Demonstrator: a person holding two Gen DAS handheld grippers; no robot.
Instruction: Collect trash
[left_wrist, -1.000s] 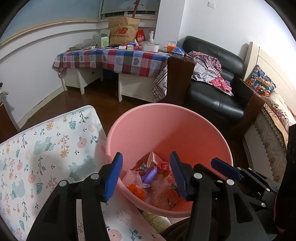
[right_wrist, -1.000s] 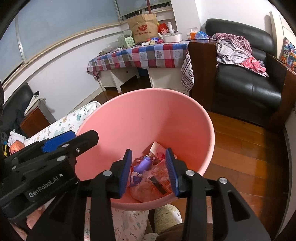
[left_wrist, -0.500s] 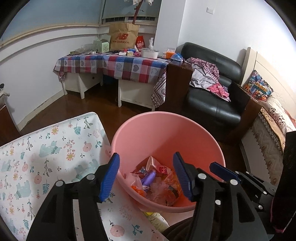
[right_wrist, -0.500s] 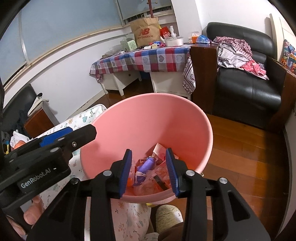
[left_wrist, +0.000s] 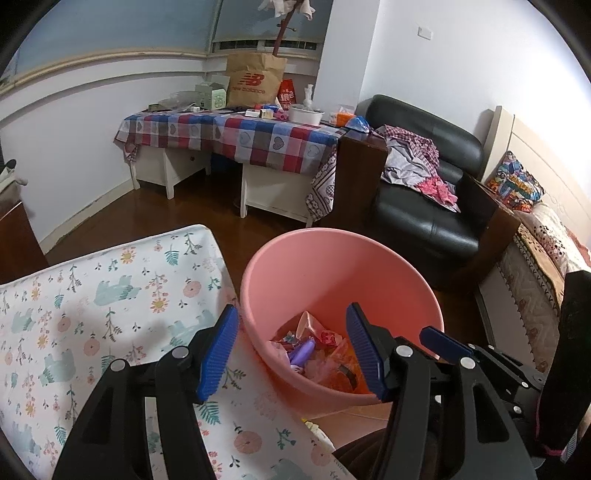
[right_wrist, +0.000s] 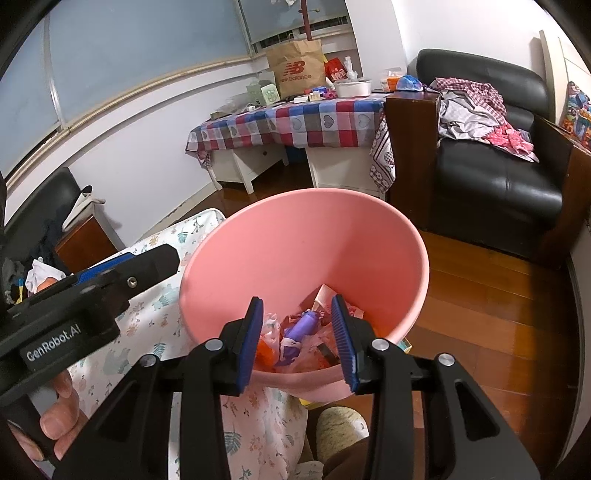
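Observation:
A pink bin (left_wrist: 332, 273) stands beside the floral-covered surface and holds crumpled wrappers and a purple item (left_wrist: 304, 350). My left gripper (left_wrist: 291, 314) hovers above the bin's near rim, open wide, with nothing between its blue pads. The right wrist view looks down into the same bin (right_wrist: 303, 240), with the purple item (right_wrist: 301, 326) among orange and clear wrappers. Above the near rim, my right gripper (right_wrist: 296, 301) is open with a narrower gap and holds nothing. Each view shows the other gripper's body at its edge.
A floral cloth surface (left_wrist: 110, 295) lies left of the bin. Beyond are a table with a checked cloth (left_wrist: 240, 136), a black sofa (left_wrist: 424, 221) with clothes, a bed at right and wooden floor (right_wrist: 480, 314). A person's hand (right_wrist: 59, 406) holds the left gripper.
Both grippers have drawn up and back from the bin, which now looks smaller and lower. The left jaws spread a little wider early on. The trash has not moved.

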